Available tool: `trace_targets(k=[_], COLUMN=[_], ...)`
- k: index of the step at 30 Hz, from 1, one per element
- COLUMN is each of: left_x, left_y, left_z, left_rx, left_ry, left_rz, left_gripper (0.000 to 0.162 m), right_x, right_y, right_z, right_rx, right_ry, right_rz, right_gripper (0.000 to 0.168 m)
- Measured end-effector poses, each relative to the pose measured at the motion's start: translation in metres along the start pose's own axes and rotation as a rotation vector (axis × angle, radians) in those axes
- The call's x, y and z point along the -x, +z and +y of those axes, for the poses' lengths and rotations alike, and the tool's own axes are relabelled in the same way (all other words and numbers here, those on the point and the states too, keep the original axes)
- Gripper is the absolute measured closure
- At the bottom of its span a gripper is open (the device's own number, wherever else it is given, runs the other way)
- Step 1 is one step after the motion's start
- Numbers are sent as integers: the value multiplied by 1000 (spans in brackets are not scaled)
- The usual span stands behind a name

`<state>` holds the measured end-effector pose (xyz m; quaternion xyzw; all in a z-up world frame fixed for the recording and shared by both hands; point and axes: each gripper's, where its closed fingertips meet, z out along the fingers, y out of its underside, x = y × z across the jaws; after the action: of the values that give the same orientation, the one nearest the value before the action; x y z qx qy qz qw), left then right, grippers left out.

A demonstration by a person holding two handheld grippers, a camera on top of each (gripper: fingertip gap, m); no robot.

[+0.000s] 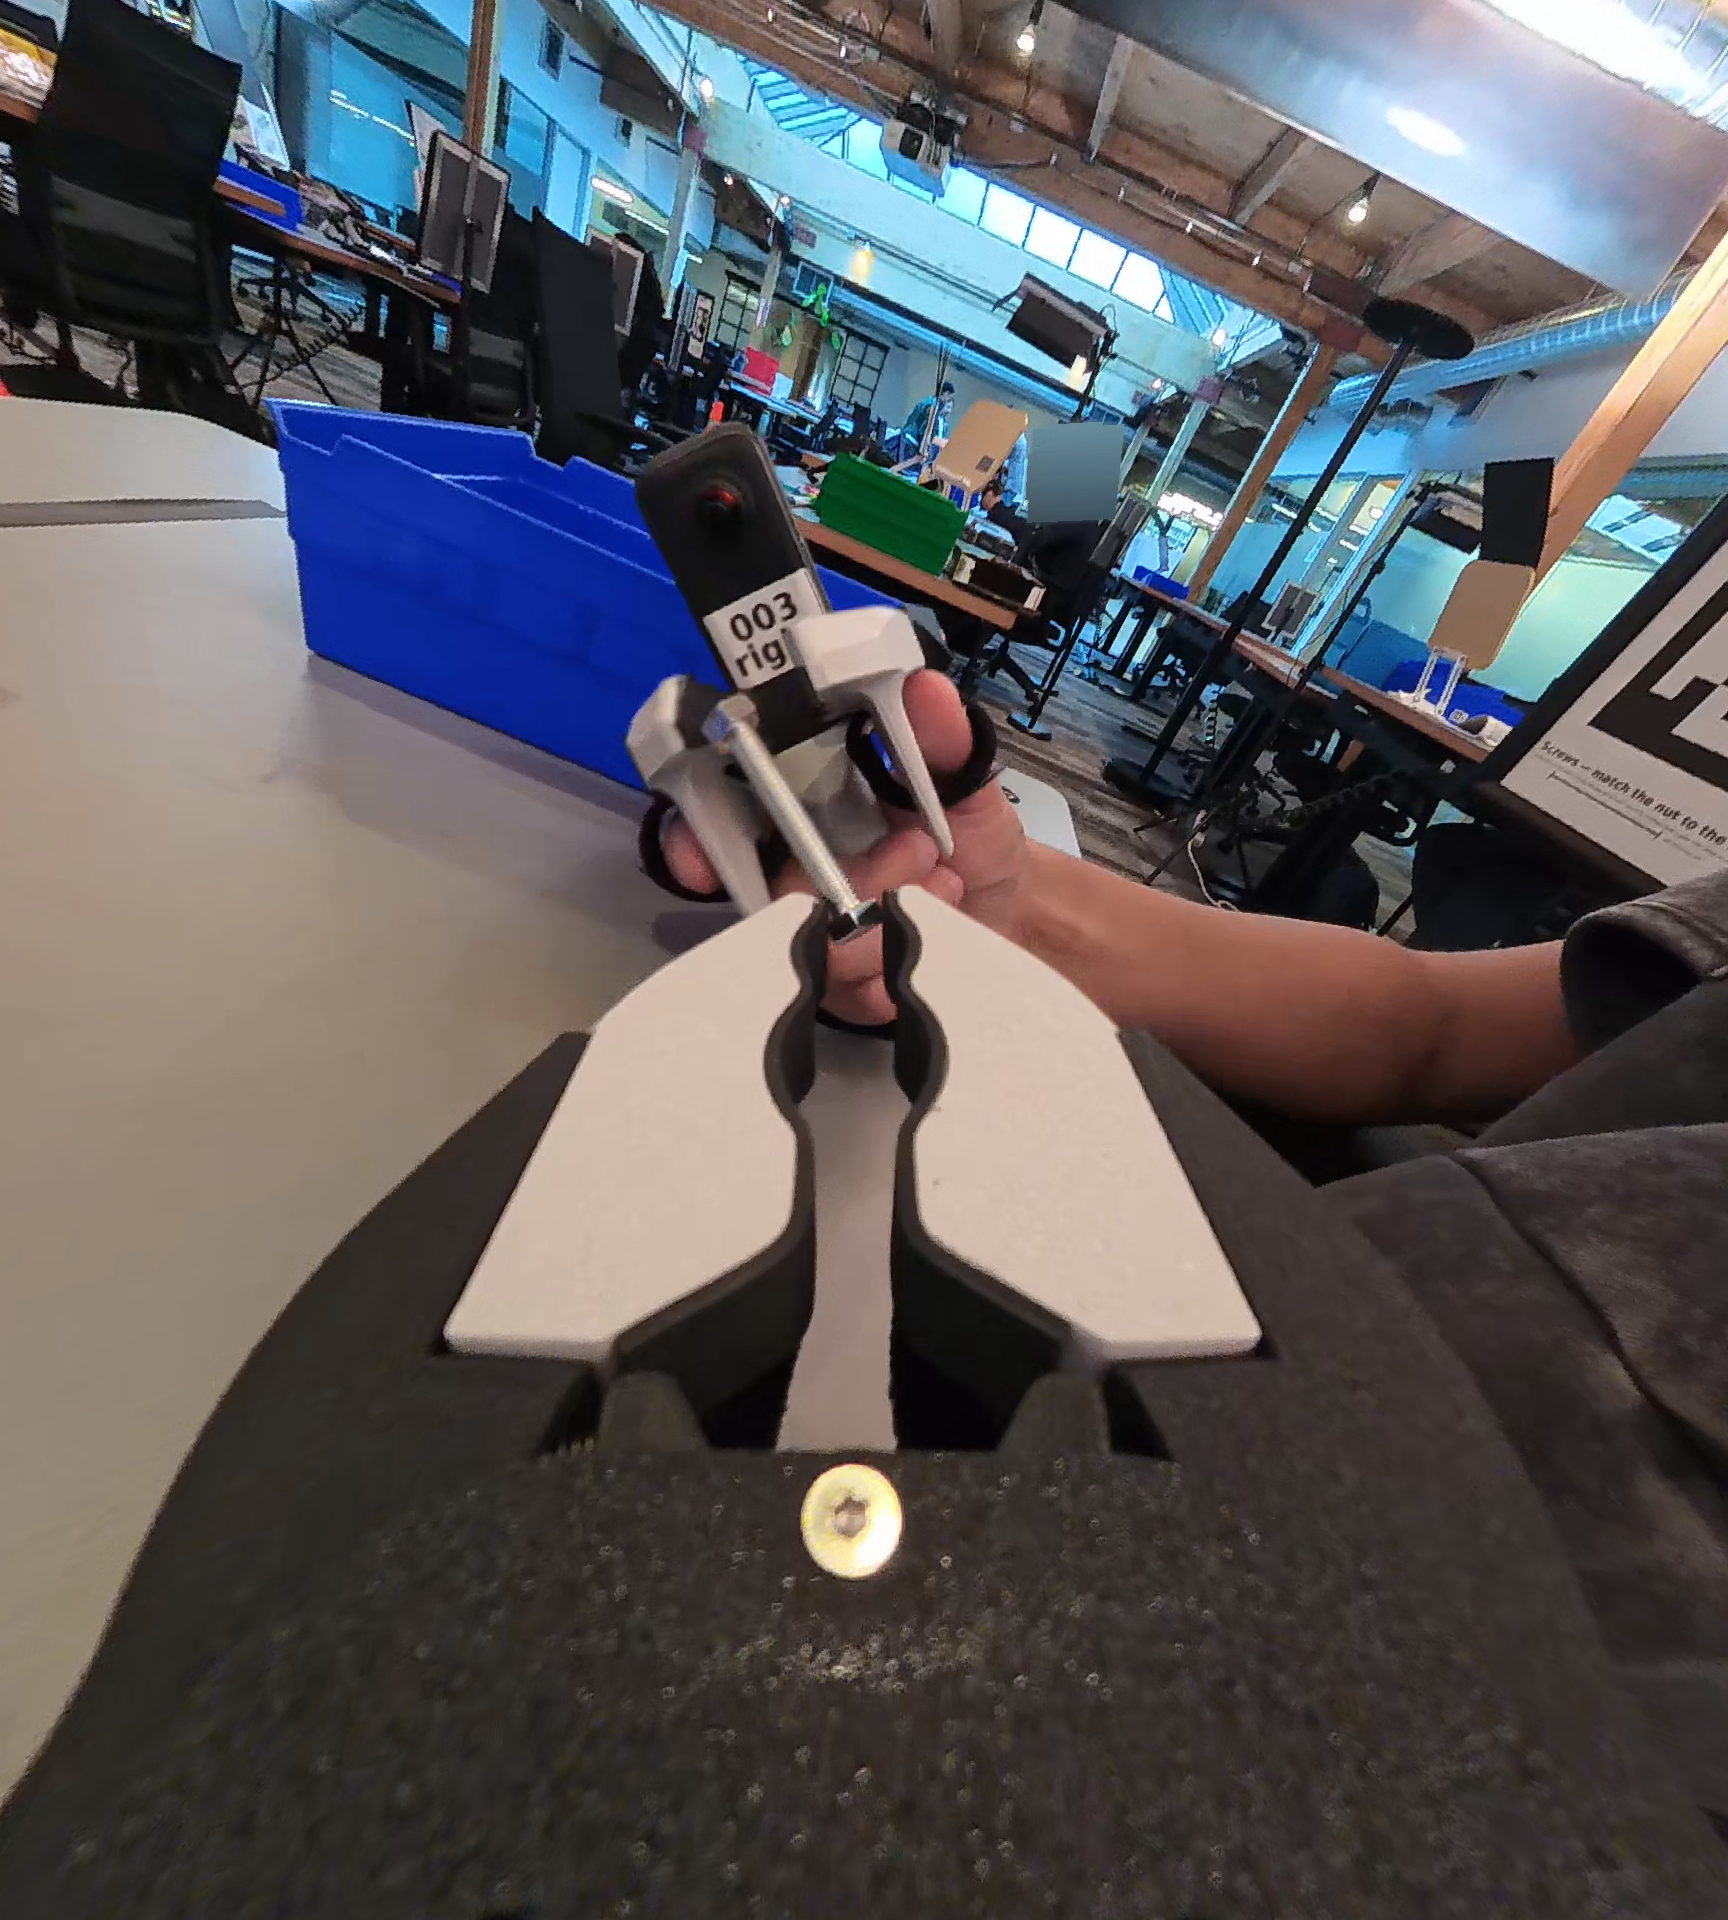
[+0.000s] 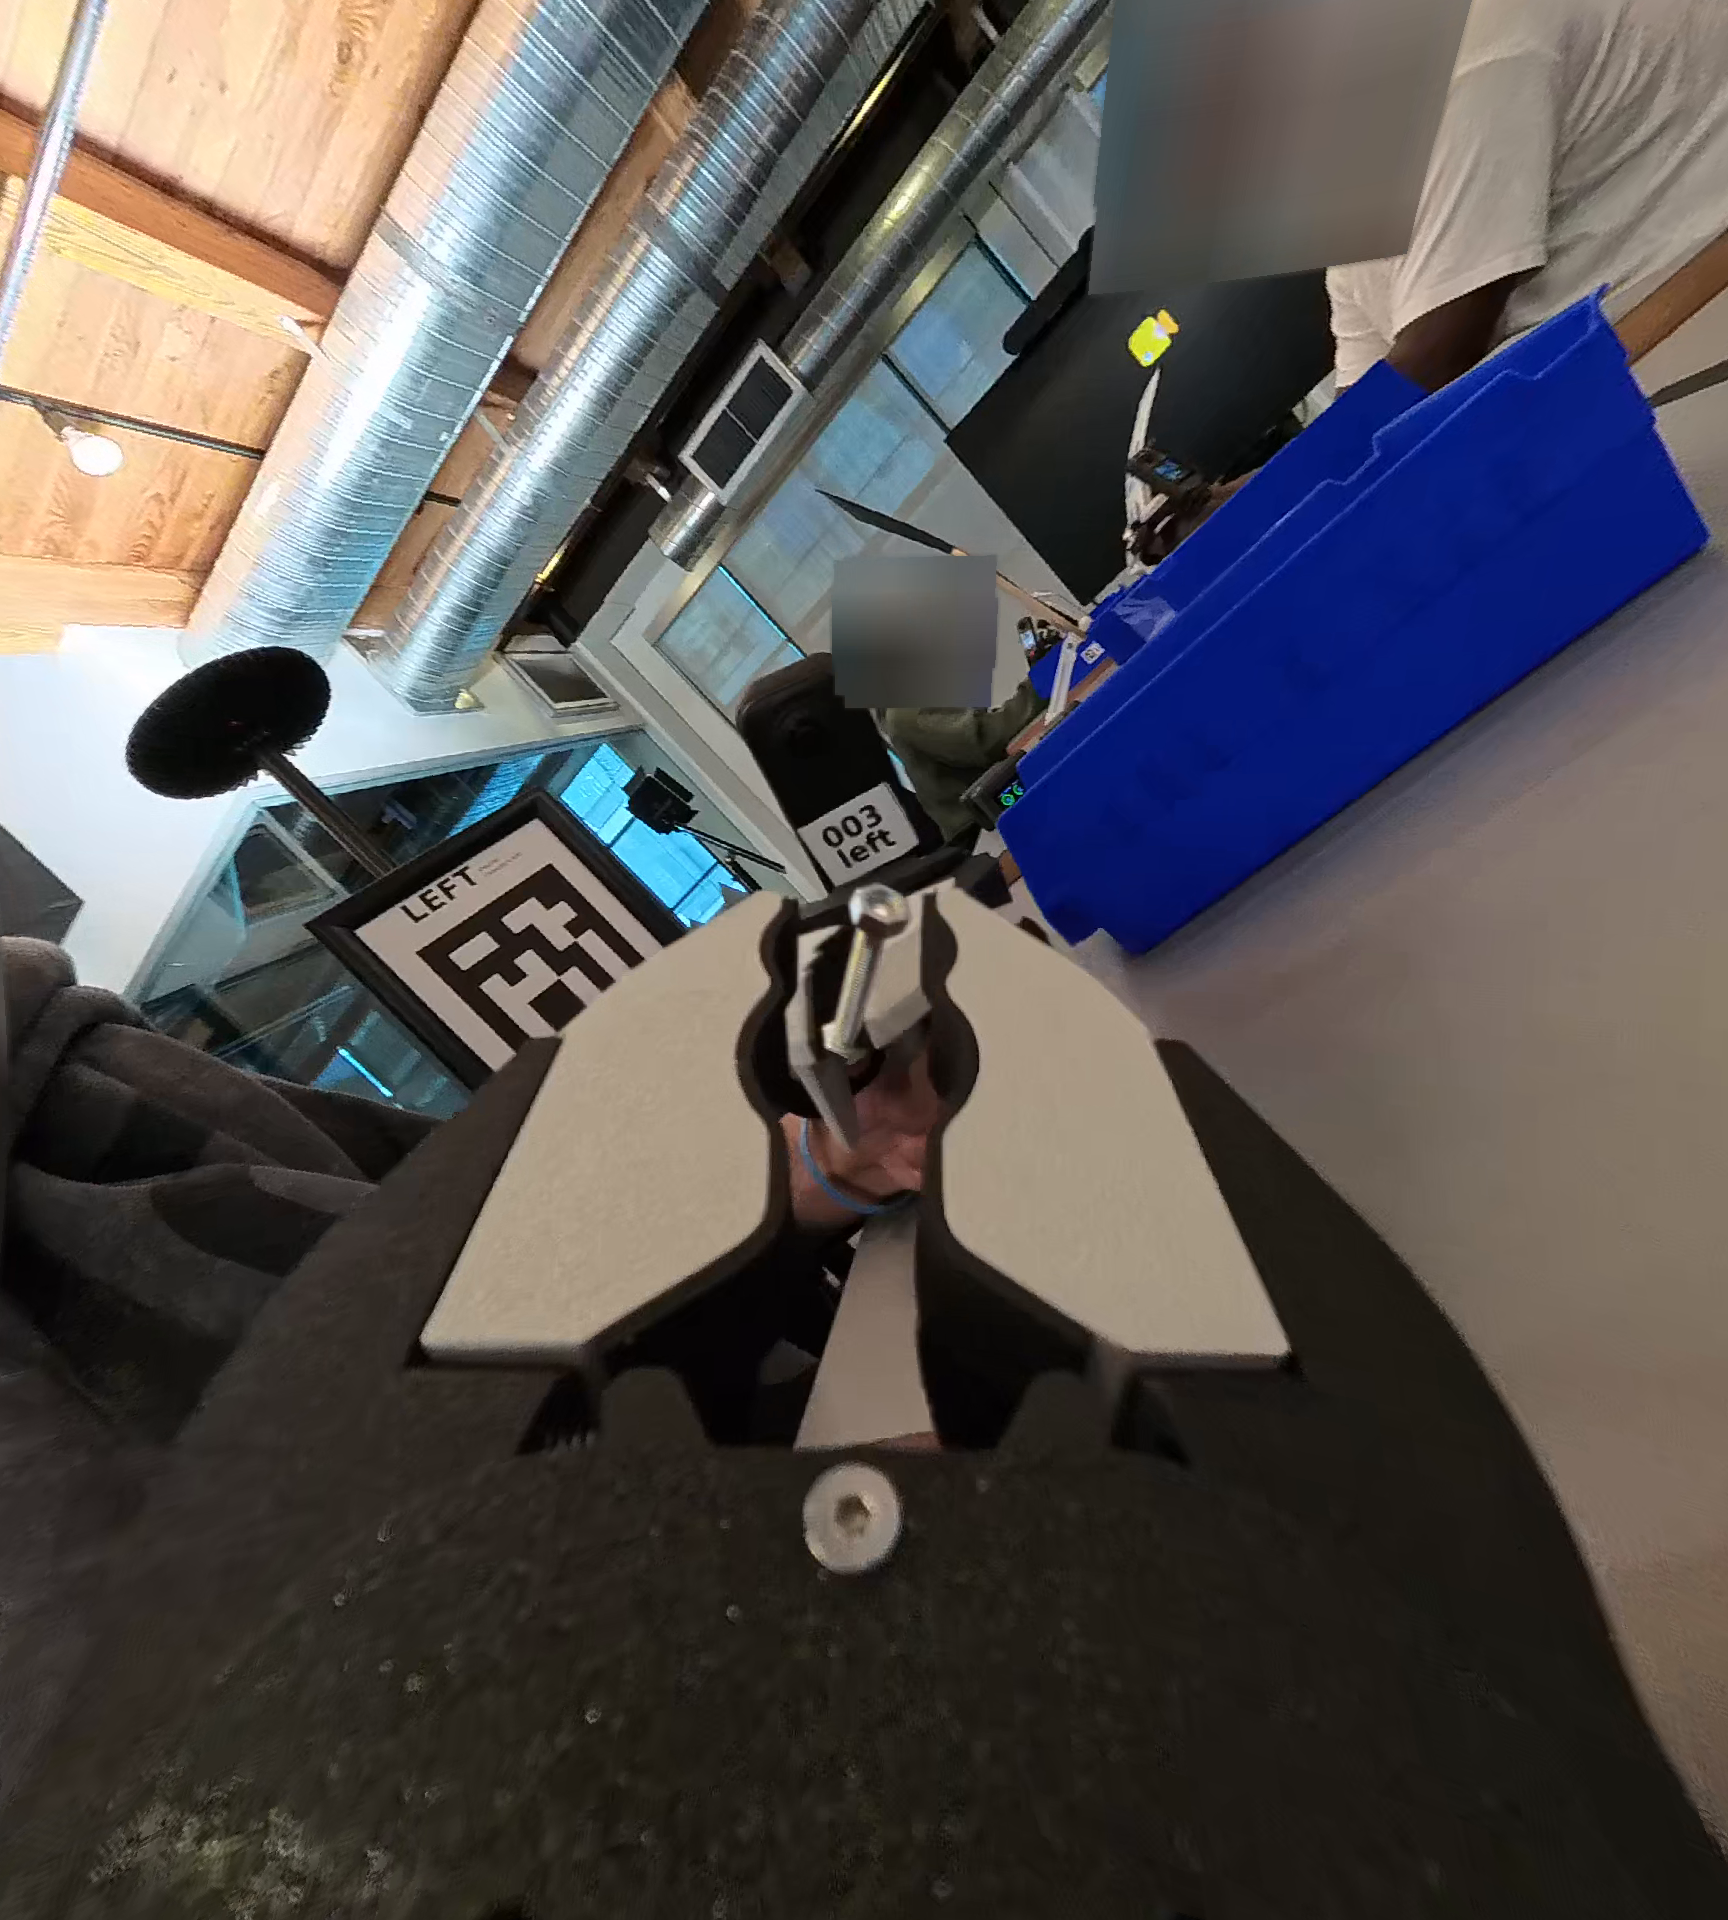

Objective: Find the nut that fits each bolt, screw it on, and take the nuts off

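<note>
Left wrist view, from left to right. A grey table [image 1: 164,831] fills the left side, with a blue plastic bin [image 1: 444,582] at its far edge. No loose nuts or other bolts are visible on it.

In the centre, one silver bolt [image 1: 787,810] is held up in the air between the two tools. The left gripper [image 1: 852,914] has its jaws closed on the near end of the bolt. A small hex piece [image 1: 855,923] sits there, probably a nut, though it is too small to be sure.

The bolt is long, thin and threaded. Its rounded head lies between the tips of the right gripper [image 2: 860,920], whose jaws stand apart and wider than the head.

To the right are the person's hand [image 1: 953,862] and a framed black-and-white marker board [image 1: 1712,665].

Judging by this, one bolt is mid-pairing. Whether the nut is going on or coming off cannot be told.
</note>
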<state>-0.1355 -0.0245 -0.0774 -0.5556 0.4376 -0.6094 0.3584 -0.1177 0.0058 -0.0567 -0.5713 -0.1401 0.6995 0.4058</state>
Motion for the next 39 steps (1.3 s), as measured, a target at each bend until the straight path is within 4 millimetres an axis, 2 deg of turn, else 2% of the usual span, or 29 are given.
trace_targets(k=[2, 6, 11, 13, 17, 23, 27, 30, 34, 37, 39], left_x=[0, -1, -4, -4, -5, -14, -13, 5, 68, 87, 85], left_y=[1, 2, 1, 1, 1, 1, -4, -14, -42, -57, -53], left_z=[2, 4, 2, 2, 4, 1, -3, -5, -2, 2, 4], left_rx=[10, 25, 18, 18, 26, 0, -12, -17, 16, 89, 99], left_ry=[4, 14, 26, 26, 26, -31, -49, -38, 40, 150, 171], left_rz=[-1, -2, 4, 4, 13, 94, 105, -5, -450, -670, -677], left_gripper=[153, 153, 153, 153, 153, 153, 153, 153, 153, 153, 153], right_x=[2, 3, -3, -1, 4, 13, 9, -6, -27, -28, -24], right_y=[0, 1, 2, 4, 5, 0, -2, -8, -23, -26, -33], right_z=[0, 2, 7, 10, 12, 4, 3, 6, -7, -9, -17], right_rx=[2, 14, 37, 52, 64, 29, 53, 127, 168, 266, 331], right_ry=[3, 19, 37, 54, 39, 11, -93, -304, -562, -679, -753], right_rz=[-17, -28, 5, -14, -42, -80, -3, 212, 573, 732, 852], right_gripper=[154, 153, 135, 135, 158, 158, 158, 158, 158, 158, 158])
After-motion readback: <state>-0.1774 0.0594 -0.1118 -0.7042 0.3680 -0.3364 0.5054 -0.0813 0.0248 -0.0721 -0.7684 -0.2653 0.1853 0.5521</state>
